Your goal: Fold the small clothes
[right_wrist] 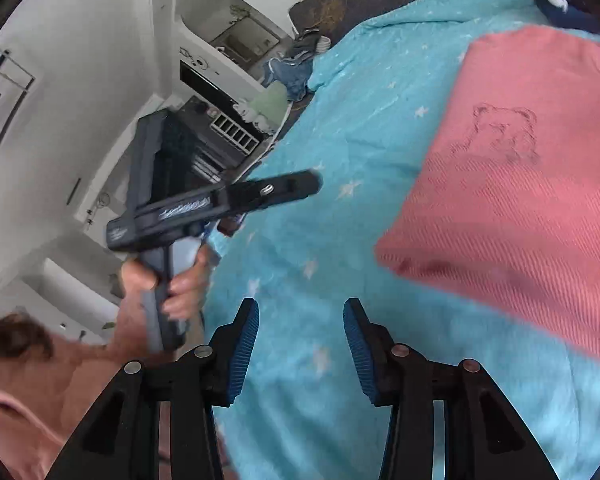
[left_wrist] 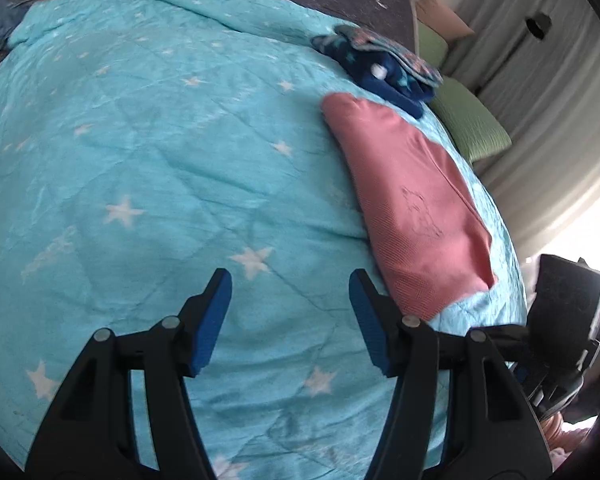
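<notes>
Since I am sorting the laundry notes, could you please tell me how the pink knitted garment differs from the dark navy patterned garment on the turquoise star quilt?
The pink knitted garment is one plain colour with a faint bear outline; the dark navy patterned garment carries pale prints. The pink one lies flat and smooth in a neat folded slab; the navy one sits bunched in a lumpy heap. The pink one covers more of the quilt. Both rest on the turquoise star quilt near its right edge, untouched by either gripper.

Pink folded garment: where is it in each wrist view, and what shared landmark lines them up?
Left wrist: pink folded garment lies right of centre, running diagonally down toward the blanket's right edge.
Right wrist: it fills the right side, bear outline facing the camera.
Shared landmark: the navy patterned clothes just beyond its far end, at the top right corner in the right wrist view; both lie on the turquoise star blanket.
</notes>
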`<state>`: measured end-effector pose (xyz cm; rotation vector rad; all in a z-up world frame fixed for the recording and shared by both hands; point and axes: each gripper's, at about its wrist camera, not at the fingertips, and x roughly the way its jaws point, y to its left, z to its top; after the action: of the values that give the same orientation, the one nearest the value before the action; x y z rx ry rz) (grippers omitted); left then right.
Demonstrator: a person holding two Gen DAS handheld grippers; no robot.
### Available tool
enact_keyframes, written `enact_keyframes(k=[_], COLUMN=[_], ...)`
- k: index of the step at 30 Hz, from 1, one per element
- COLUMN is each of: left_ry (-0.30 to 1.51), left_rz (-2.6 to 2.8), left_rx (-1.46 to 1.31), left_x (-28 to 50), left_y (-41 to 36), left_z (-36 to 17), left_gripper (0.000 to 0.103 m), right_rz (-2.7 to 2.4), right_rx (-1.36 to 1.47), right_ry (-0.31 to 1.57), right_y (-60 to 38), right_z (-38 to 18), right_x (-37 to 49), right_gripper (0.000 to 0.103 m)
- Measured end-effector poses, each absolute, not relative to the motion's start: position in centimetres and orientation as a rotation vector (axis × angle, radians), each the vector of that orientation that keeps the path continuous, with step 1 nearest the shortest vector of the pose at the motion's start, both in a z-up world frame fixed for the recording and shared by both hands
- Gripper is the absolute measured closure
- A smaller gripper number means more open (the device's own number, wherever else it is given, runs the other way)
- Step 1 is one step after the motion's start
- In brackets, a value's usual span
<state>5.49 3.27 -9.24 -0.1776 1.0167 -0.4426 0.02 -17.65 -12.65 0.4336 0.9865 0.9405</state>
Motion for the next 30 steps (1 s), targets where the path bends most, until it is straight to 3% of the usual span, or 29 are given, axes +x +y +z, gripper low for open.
enact_keyframes(k=[3,12,17,18,20,22,26,30], left_ry=[1.021,0.999,1.027,1.024,0.989,0.942,0.966,0.948], left_rz=[-0.508,-0.63,-0.614,-0.607,-0.56,-0.508,-0.497,-0.465], left_rx=[-0.126,0.102,0.147,0.155,0.184,0.213,0.096,0.147], left_x=[5.1,2.6,2.1,2.1,2.2,2.5,2.4,1.3], left_y=[0.9,-5.2,-6.1,-6.2,-6.3,-6.0,-4.2,-4.0], left_z=[-9.2,-9.5,-10.5,-10.5,-10.6,-10.8,-10.9,-10.8], left_gripper=[0.041,0.041,0.041,0.041,0.04,0.032,0.032,0.037], right_rz=[0.8,0.318,0.27,0.273,0.208,0.154,0.172,0.081], right_rx=[0.32,0.478,0.431,0.402,0.342,0.463,0.746,0.686], right_ry=[0.937,0.824,0.866,0.878,0.899,0.932,0.944,0.954], right_y=[-19.4,-30.5,-29.7,-29.2,-28.6,-30.6,-34.9,-35.8], right_z=[-11.1,-9.9,-11.1,-11.3,-11.6,-12.7,-14.6,-13.8], right_x=[-1.8,-2.6,-1.4,-1.0,-0.6,-0.3,-2.1,-3.9], right_gripper=[0.058,0.057,0.057,0.059,0.087,0.091,0.091,0.098])
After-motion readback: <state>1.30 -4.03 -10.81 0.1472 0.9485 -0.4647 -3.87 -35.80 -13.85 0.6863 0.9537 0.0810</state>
